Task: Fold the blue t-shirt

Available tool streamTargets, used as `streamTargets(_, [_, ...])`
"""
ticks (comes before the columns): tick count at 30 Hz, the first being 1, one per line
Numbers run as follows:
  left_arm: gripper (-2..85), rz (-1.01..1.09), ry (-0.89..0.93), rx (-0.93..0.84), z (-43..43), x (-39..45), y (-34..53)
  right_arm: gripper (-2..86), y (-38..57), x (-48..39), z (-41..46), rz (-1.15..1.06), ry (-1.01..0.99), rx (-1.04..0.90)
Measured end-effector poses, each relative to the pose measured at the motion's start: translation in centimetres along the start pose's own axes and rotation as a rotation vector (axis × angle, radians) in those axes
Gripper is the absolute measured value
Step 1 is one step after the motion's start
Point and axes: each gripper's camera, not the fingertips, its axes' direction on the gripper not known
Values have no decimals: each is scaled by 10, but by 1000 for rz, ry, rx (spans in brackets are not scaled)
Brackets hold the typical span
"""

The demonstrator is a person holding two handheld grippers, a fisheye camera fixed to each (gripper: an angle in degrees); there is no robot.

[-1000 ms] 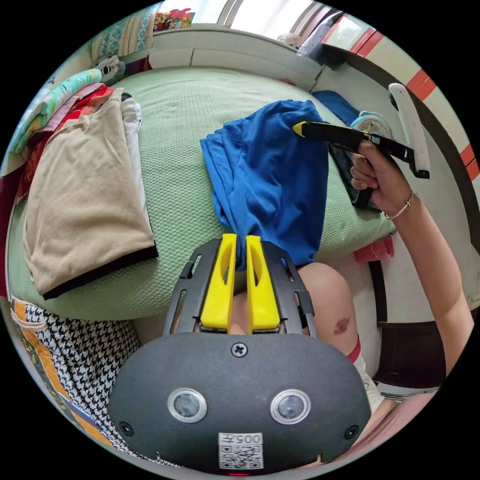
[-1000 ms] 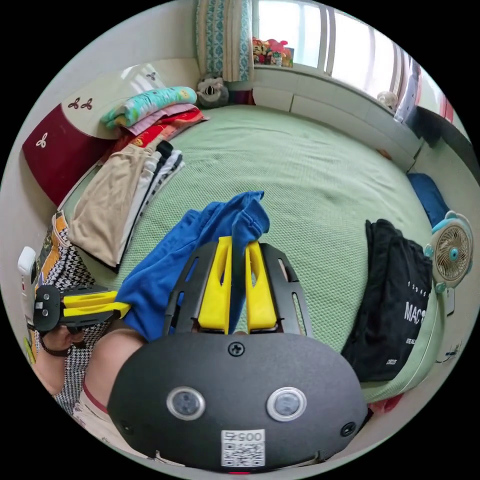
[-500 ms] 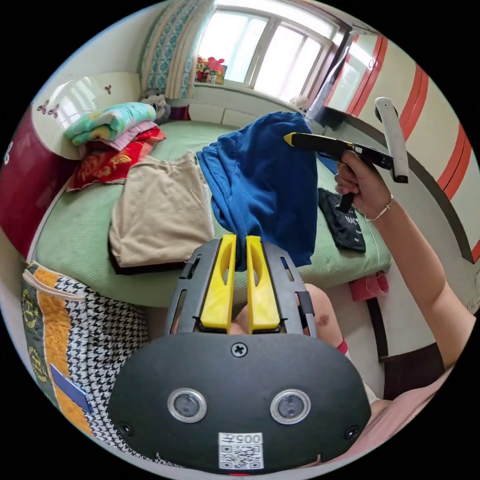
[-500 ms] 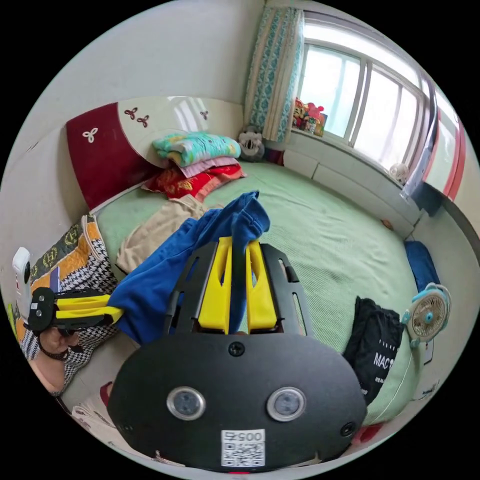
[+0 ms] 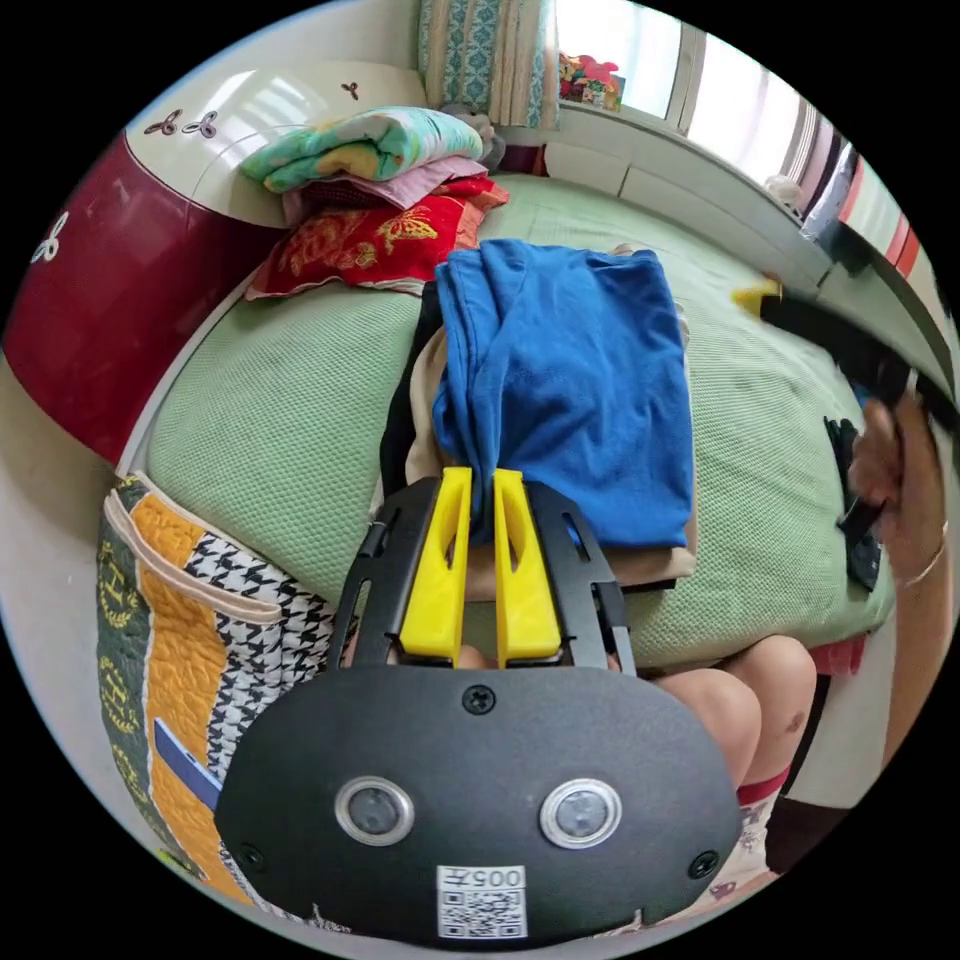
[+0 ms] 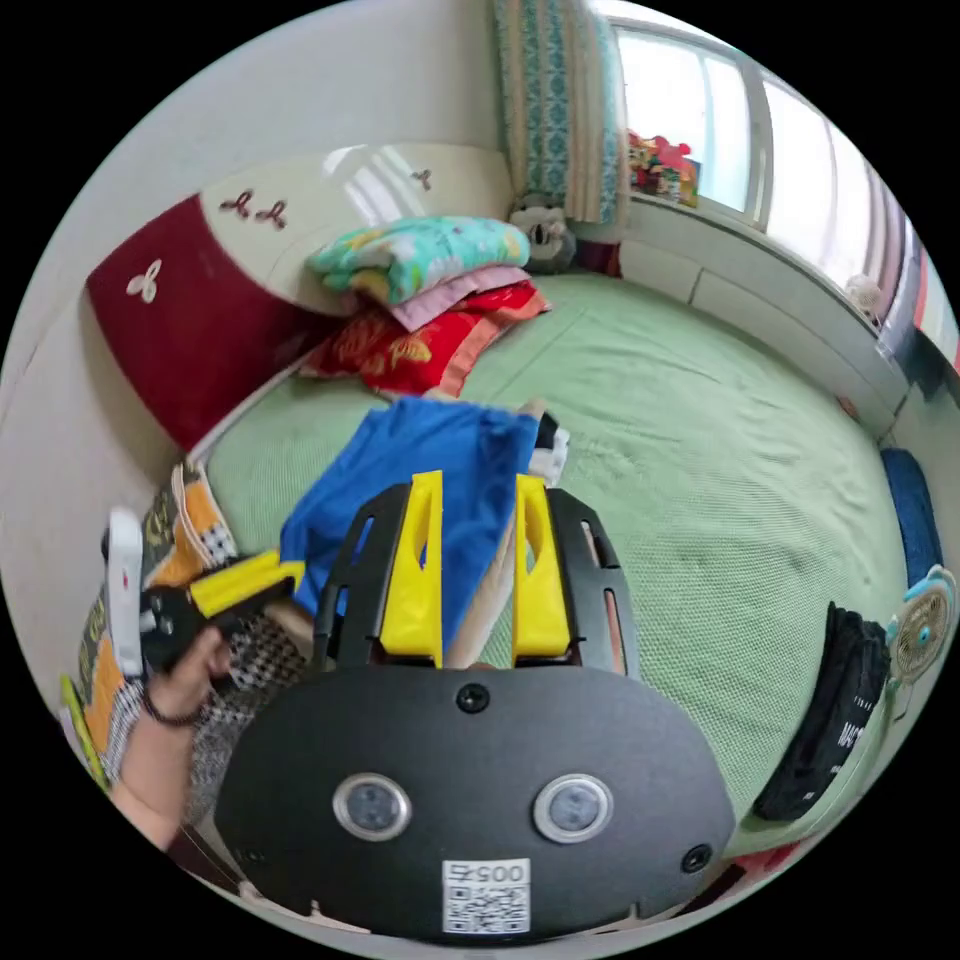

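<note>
Left gripper view: we look from the bed's (image 5: 280,420) near edge, close over the blue t-shirt (image 5: 570,390), facing the window (image 5: 720,90).
Right gripper view: we sit further back, facing the headboard (image 6: 200,300) corner.
Shared: bed, t-shirt (image 6: 430,480), folded bedding (image 5: 370,150), window.

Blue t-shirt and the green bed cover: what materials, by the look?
Blue t-shirt: thin, smooth knit, faint sheen, hanging in soft folds; likely synthetic or jersey. Green bed cover: matte, with a regular waffle-like grid of bumps; looks woven or quilted, fibre unclear.
</note>
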Motion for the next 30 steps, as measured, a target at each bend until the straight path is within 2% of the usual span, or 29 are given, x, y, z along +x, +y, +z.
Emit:
streamTargets(3, [51,0,74,37,-3,-1,5,71,56,-16,17,-102,39,-35])
streamTargets(7, [53,26,69,22,0,7,4,25,97,-34,38,-140,-20,-29])
streamTargets(8, [54,24,72,21,0,9,6,15,99,-36,46,-142,-5,-51])
streamTargets(10, [55,13,74,8,1,12,11,-3,108,-41,88,-140,70,-227])
streamTargets(11, [56,6,75,0,2,14,16,-4,110,-40,90,-140,72,-211])
streamTargets(15, [54,77,-41,-10,-4,38,37,-6,116,-21,71,-99,-5,-259])
streamTargets(19, [11,74,-95,-3,-12,69,53,10,145,30,12,-22,-48,-112])
streamTargets(24, [0,233,-12,44,-14,167,60,56,200,113,-52,83,29,-20])
streamTargets(30, [11,484,125,44,24,327,46,75,292,216,-97,294,207,-104])
